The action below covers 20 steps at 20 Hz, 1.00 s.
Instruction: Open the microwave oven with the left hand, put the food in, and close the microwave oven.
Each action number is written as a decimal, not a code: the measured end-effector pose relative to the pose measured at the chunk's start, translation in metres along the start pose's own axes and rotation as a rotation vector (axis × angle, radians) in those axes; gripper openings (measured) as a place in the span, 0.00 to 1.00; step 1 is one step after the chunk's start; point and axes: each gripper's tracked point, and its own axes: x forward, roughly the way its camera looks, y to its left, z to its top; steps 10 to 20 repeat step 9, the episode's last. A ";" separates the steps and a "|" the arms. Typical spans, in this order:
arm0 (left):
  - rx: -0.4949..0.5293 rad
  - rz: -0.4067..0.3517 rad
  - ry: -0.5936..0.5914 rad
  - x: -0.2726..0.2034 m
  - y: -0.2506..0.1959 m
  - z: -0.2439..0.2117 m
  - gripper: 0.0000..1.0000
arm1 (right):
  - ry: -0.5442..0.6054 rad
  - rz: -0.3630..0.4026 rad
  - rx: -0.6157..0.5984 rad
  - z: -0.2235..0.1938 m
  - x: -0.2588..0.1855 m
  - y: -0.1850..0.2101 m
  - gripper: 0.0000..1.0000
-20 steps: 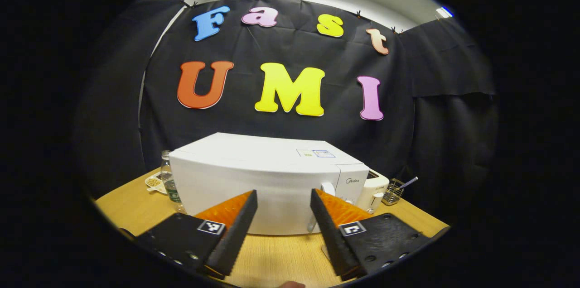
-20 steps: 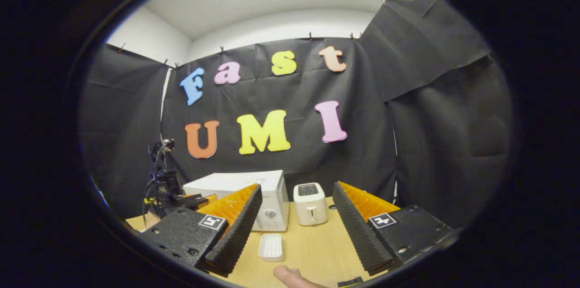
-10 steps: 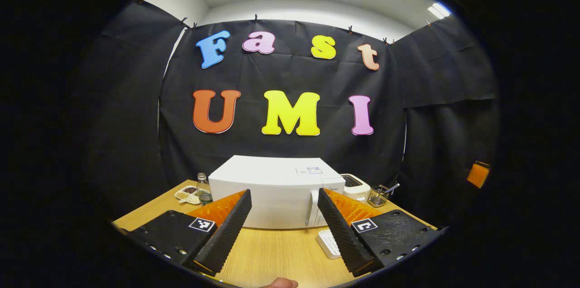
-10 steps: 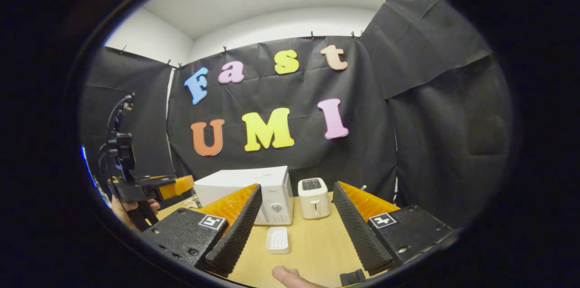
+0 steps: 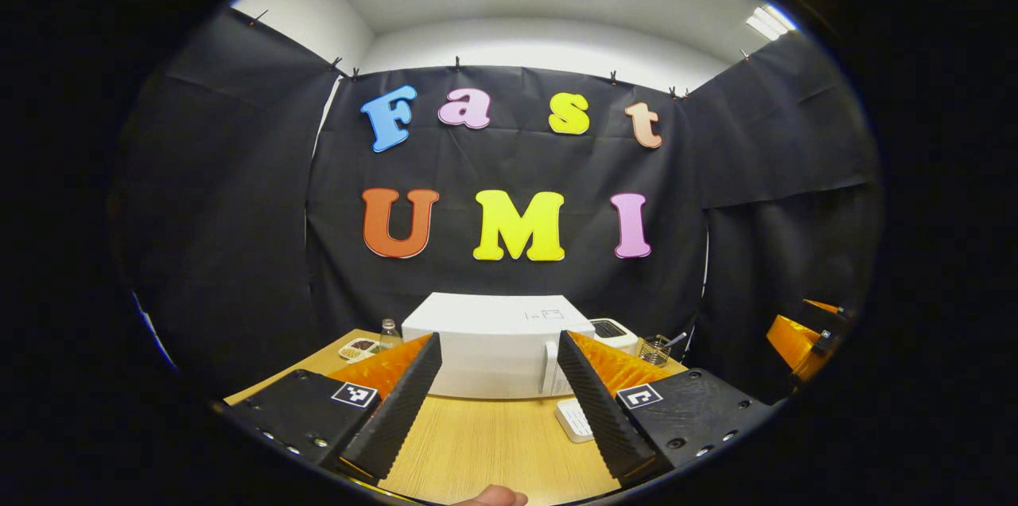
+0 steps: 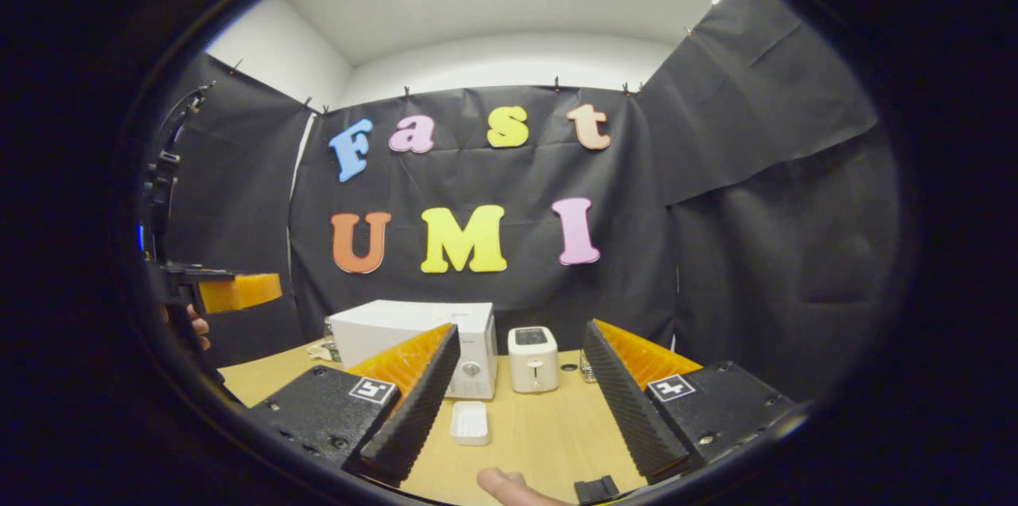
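The white microwave [image 5: 485,347] stands at the back of the wooden table [image 5: 477,442] with its door shut and its handle [image 5: 548,367] on the right side of the door. A small white food tray [image 5: 574,418] lies on the table in front of the handle. My left gripper [image 5: 499,337] is open, held well back from the microwave, with nothing in it. My right gripper [image 6: 521,327] is open too and holds nothing, with the microwave [image 6: 413,335] and the white tray [image 6: 469,422] ahead of it. The left gripper [image 6: 238,291] hangs raised at the left edge of the right gripper view.
A white toaster [image 6: 533,359] stands right of the microwave, with a wire basket [image 5: 656,348] beyond it. A bottle [image 5: 387,331] and a snack dish [image 5: 358,348] sit left of the microwave. The right gripper [image 5: 799,335] shows at the far right. A thumb [image 6: 509,484] shows at the bottom.
My left gripper has drawn back from the microwave and risen, so the microwave looks smaller and the white tray has come into view. The right gripper has barely shifted. Both stayed open.
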 end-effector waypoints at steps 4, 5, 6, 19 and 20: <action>0.017 0.019 -0.028 -0.026 0.008 -0.002 0.93 | -0.018 0.001 -0.003 0.008 -0.006 0.000 1.00; 0.011 0.028 -0.033 -0.030 0.011 -0.004 0.93 | -0.021 0.000 -0.006 0.005 -0.008 0.001 0.89; 0.010 0.031 -0.031 -0.031 0.013 -0.007 0.93 | -0.020 0.007 -0.005 0.004 -0.009 0.005 1.00; 0.028 0.062 -0.038 -0.037 0.027 -0.014 0.93 | -0.014 0.016 -0.007 0.002 -0.011 0.011 0.89; 0.028 0.062 -0.038 -0.037 0.027 -0.014 0.93 | -0.014 0.016 -0.007 0.002 -0.011 0.011 0.89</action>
